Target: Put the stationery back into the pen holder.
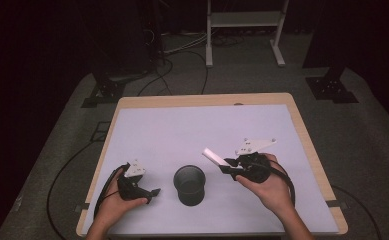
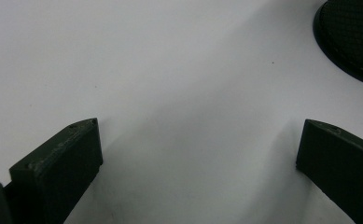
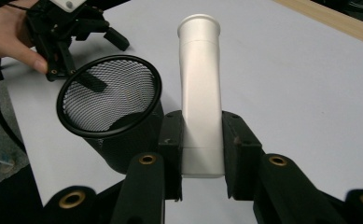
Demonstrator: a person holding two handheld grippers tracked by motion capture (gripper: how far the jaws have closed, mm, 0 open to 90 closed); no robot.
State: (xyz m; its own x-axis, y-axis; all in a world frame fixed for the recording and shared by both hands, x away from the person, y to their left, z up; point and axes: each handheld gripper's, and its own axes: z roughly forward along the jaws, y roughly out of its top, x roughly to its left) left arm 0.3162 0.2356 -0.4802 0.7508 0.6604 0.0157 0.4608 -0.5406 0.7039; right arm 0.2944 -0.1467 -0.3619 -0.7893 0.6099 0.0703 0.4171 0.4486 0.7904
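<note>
Fingers, right gripper (image 3: 202,154): two black pads (image 3: 172,140) closed flat against opposite sides of a white tube (image 3: 200,93), gripping it near its lower end; grip firm, nothing else between the pads.

Item 1, white tube: plastic, cylindrical, with a slightly flared rim at the far end. In the high view it (image 1: 213,157) juts up and to the left from the right gripper (image 1: 228,166), clear of the table surface, just to the right of the cup and above rim level.

Item 2, black mesh cup (image 1: 189,185): round, open top, solid dark base, standing upright on the white sheet between the two hands. In the right gripper view it (image 3: 109,98) sits just left of the held tube, apart from it.

Item 3, left gripper (image 1: 149,194): held low at the near left of the table, left of the cup. In the left gripper view its two black fingers (image 2: 60,168) stand wide apart with bare white sheet between them; nothing held. An edge of the cup (image 2: 352,37) shows at the upper right corner there.

Item 4, hands: left hand (image 1: 114,200) and right hand (image 1: 264,185), each wrapped around its gripper body, cables trailing.

Item 5, table (image 1: 202,100): light wood edge, top covered by a white sheet (image 1: 192,130).
</note>
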